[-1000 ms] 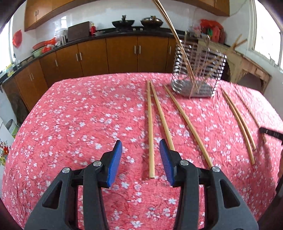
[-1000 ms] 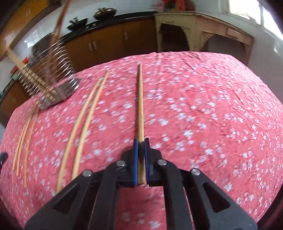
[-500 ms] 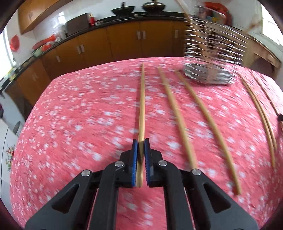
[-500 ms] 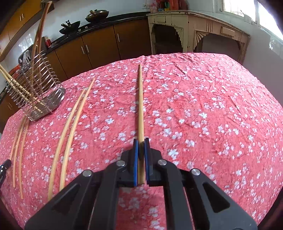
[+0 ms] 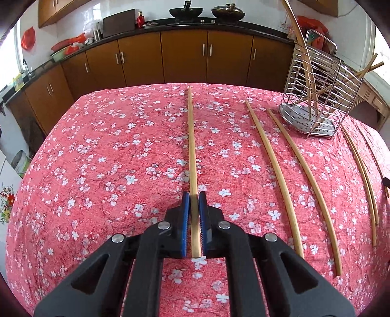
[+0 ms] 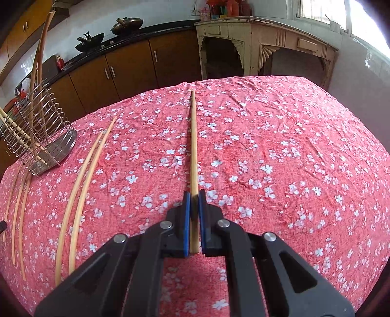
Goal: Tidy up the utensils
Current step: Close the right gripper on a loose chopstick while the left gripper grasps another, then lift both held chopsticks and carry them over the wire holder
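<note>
Chopsticks are the working items here, and one is clamped in each gripper. The left gripper [image 5: 194,195] has its blue pads [image 5: 185,219] pressed against the thick end of a bamboo chopstick [image 5: 191,146], jaws nearly fully closed on it. This chopstick runs straight away from the jaws over the tablecloth [image 5: 109,158]; whether its far tip touches the cloth cannot be judged from this view. The right gripper [image 6: 194,193] grips a second chopstick [image 6: 193,146] in the same manner, jaws nearly closed, the stick pointing forward over the cloth.

Loose chopsticks lie flat on the cloth. In the left wrist view, two chopsticks [image 5: 275,170] lie side by side to the right of the held one, with a thinner pair [image 5: 363,170] further right near the table edge. In the right wrist view, two chopsticks [image 6: 82,185] lie left of the held one, and thinner sticks [image 6: 20,207] lie at the far left.

The wire utensil holder [image 5: 316,97] stands upright on the cloth beyond the loose sticks. It contains several chopsticks [image 5: 304,61] leaning at angles.

Brown kitchen cabinets [image 5: 182,56] line the wall behind the table. Two woks [image 5: 207,12] sit on the counter.
</note>
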{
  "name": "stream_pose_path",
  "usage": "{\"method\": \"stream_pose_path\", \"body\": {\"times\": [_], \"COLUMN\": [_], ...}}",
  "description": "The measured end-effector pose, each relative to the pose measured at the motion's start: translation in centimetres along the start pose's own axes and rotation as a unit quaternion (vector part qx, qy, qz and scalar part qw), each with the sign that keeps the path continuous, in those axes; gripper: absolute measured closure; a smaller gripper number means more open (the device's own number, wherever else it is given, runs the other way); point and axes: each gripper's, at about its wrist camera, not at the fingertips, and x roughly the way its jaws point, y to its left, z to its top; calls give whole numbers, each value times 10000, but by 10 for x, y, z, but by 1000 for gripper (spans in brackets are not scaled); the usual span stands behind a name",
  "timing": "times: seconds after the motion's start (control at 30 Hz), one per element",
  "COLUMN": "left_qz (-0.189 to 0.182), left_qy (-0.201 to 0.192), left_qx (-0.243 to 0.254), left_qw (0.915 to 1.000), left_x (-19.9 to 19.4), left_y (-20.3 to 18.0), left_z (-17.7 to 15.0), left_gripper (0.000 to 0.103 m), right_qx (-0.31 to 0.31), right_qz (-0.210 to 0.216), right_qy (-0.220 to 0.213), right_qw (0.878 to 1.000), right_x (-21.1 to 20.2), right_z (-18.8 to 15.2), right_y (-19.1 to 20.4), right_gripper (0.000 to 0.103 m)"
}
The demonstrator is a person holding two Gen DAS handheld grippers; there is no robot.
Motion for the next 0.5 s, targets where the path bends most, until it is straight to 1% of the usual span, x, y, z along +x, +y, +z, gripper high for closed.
{"method": "stream_pose_path", "body": {"times": [0.33,0.5], "left_qz": [-36,-8], "left_qy": [-2,-1], "left_qx": [-33,-15], "left_qw": [10000,10000], "left_x": [0,1], "left_y": [1,2], "left_z": [0,0], "left_gripper": [95,95], "right_qx": [-19,-259], "right_qz": [-24,-165], "right_qy": [-1,4], "right_qw": [10000,9995], "right_x": [-1,-10], "right_z": [-1,-12], "right_y": [-1,8], "right_gripper": [95,95]}}
